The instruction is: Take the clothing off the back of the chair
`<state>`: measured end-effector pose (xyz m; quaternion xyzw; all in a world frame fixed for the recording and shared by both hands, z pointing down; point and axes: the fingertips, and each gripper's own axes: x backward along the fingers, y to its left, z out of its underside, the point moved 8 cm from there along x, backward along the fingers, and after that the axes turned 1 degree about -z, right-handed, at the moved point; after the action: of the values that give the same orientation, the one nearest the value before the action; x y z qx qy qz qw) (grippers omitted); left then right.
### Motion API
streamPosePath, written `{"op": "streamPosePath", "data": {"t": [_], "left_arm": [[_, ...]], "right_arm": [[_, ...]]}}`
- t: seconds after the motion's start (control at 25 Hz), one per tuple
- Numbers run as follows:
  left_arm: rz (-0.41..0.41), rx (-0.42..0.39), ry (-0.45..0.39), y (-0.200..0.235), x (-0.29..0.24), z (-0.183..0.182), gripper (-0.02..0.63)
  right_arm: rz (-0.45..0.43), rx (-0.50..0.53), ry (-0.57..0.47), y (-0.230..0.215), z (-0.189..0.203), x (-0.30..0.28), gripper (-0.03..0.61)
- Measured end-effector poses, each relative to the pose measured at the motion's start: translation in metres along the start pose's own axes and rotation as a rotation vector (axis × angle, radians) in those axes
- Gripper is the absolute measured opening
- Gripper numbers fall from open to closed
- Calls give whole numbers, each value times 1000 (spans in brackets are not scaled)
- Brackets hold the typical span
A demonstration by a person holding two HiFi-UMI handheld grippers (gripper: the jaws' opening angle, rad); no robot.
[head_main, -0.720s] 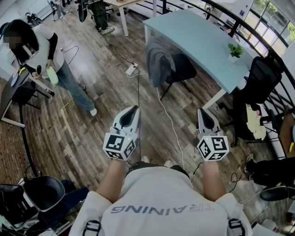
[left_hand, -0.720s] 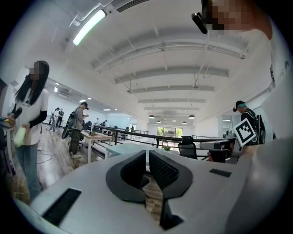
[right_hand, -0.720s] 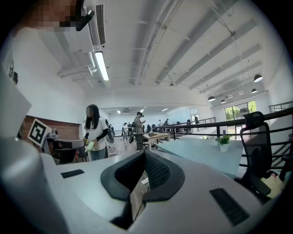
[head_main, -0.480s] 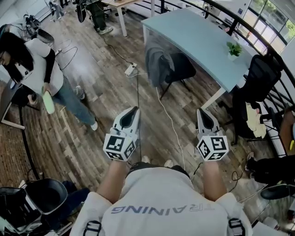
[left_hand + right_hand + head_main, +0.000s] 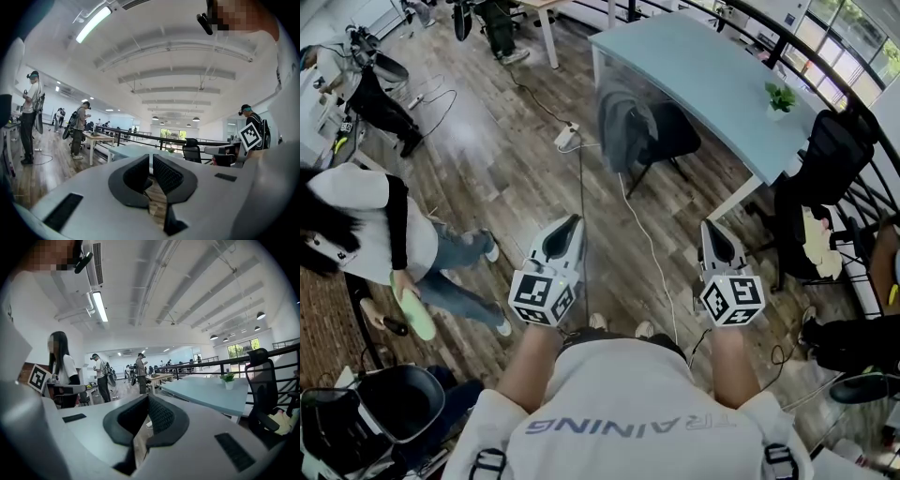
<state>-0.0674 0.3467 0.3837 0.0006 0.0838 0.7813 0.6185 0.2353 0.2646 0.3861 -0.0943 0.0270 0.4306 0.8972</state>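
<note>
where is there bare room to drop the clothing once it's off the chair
The blue table is bare from the clothing on the chair to the potted plant. Wood floor left of the chair is open. Crowded: cable ahead, person left, black chairs right.

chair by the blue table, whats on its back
A grey garment hangs over the back of the chair and covers most of it. Only the chair's black seat side shows. Anything under the garment is hidden.
</note>
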Motion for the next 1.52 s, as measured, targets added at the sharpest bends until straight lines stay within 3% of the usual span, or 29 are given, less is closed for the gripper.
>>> {"op": "streamPosePath", "data": {"t": [0.52,0.76,1.04,1.52], "left_arm": [[-3,8,-10,63,2,0,52],[-39,17,-5,89,-14,-2,52],[-122,23,8,115,-66,-4,52],[-205,12,1,142,-210,-28,52]], "right_arm": [[-21,16,-4,48,0,-47,20],[-57,22,15,47,-3,-84,20],[-131,11,25,9,-9,-161,21],[-194,-3,43,-102,-33,-293,20]]}}
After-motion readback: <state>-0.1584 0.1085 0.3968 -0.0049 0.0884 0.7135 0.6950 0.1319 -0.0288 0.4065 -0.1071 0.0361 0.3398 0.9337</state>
